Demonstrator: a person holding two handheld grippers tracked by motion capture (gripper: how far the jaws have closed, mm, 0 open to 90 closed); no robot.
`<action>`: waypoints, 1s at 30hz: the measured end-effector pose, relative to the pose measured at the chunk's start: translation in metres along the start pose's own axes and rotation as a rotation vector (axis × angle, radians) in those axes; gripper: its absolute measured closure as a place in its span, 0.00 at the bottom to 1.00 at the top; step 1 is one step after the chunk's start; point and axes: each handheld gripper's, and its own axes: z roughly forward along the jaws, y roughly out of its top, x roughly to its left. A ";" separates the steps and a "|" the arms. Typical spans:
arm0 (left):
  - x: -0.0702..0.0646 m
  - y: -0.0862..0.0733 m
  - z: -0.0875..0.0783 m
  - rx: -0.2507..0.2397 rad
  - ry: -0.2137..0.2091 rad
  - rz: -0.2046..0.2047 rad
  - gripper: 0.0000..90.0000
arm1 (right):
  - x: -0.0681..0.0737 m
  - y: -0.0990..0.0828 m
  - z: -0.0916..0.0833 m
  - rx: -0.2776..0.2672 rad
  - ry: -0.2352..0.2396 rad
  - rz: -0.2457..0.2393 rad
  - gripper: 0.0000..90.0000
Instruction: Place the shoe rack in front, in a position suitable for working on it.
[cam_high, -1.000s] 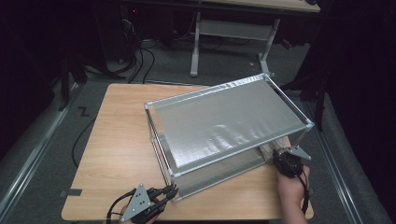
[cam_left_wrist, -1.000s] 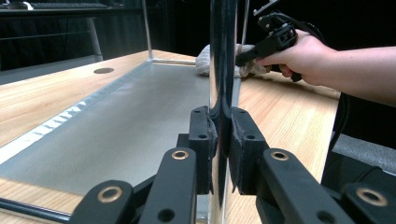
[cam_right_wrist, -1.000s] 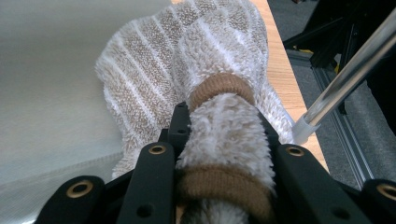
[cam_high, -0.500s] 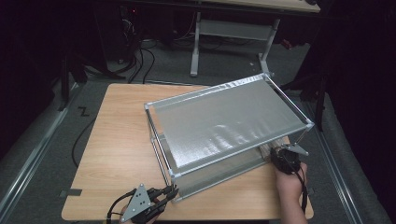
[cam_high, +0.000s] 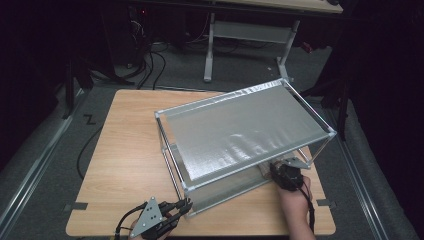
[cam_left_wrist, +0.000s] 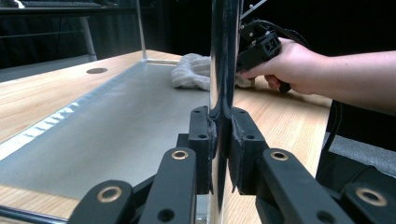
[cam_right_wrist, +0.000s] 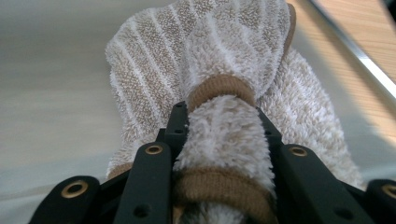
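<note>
We are looking along our right tongs (cam_right_wrist: 224, 121), whose two black jaws are pressing in on a bunched fold of a fluffy towel (cam_right_wrist: 205, 60). The towel is cream with tan stripes and a brown hem, and that hem is wrapping over the pinched fold between the jaws. The rest of it is lying spread on a grey metal shelf (cam_right_wrist: 51, 84). The shelf's bright rail (cam_right_wrist: 359, 58) is running along its right edge, with the wooden bench (cam_right_wrist: 359, 21) showing beyond it.
</note>
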 end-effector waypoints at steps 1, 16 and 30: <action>0.000 0.000 0.001 -0.001 -0.001 0.002 0.89 | 0.007 -0.001 -0.001 0.000 0.012 -0.009 0.75; -0.002 0.002 0.005 0.005 -0.023 0.017 0.89 | 0.096 -0.009 -0.021 -0.007 0.140 -0.090 0.75; -0.003 0.003 0.011 0.000 -0.033 0.014 0.89 | 0.158 -0.017 -0.041 -0.016 0.274 -0.175 0.74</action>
